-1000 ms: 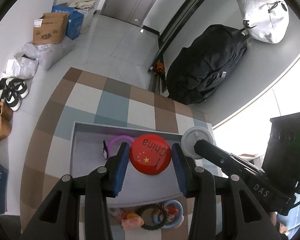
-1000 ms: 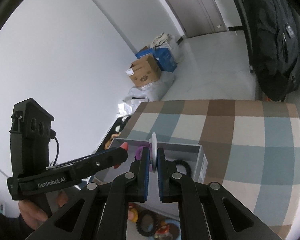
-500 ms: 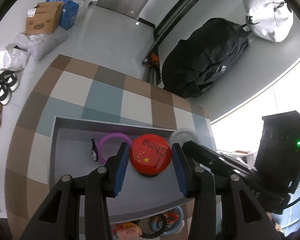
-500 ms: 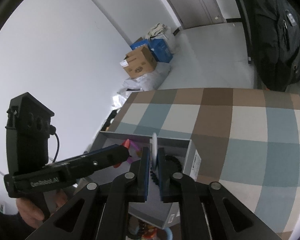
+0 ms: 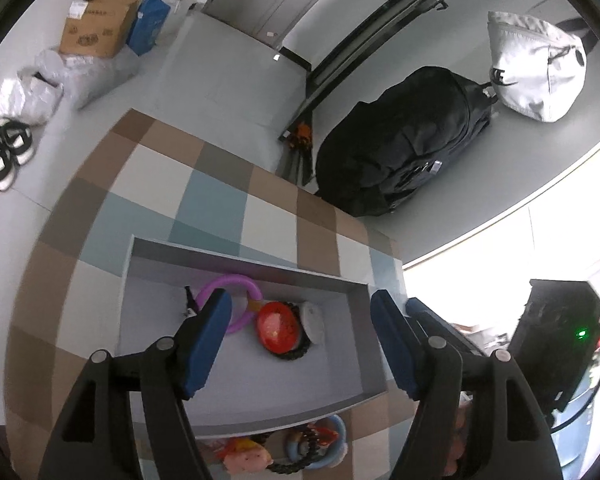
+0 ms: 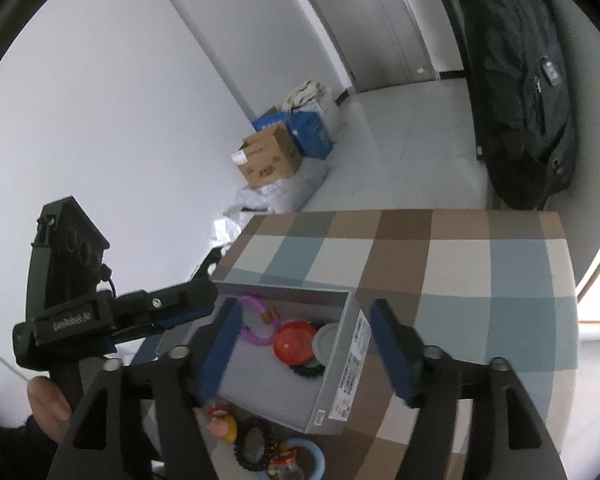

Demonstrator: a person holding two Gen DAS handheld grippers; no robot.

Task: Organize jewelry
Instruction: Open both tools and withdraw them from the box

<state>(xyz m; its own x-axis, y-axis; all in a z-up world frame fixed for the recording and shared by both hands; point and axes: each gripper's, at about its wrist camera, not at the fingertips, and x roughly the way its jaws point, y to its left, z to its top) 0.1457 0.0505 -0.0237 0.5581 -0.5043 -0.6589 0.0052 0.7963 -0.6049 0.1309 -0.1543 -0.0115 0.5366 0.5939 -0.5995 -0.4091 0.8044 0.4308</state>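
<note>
Both claws hang released over the grey box [image 5: 256, 268] on the checked tablecloth [image 5: 216, 200]. The left gripper [image 5: 300, 344] has just spread its jaws, and nothing is between them but open air above the box floor. The right gripper [image 6: 304, 356] has likewise just opened wide, empty. Inside the box lie the red badge [image 5: 279, 329], a white disc [image 5: 314, 320] just beside it, a purple ring [image 5: 236, 284] on its other side, and what seems to be a black coil band [image 6: 306, 369] partly under the badge. More trinkets [image 6: 260, 446] sit on the cloth outside the near wall. A black bag [image 5: 404, 152], cardboard box [image 5: 96, 26] and shoes [image 5: 4, 148] stand on the floor beyond
</note>
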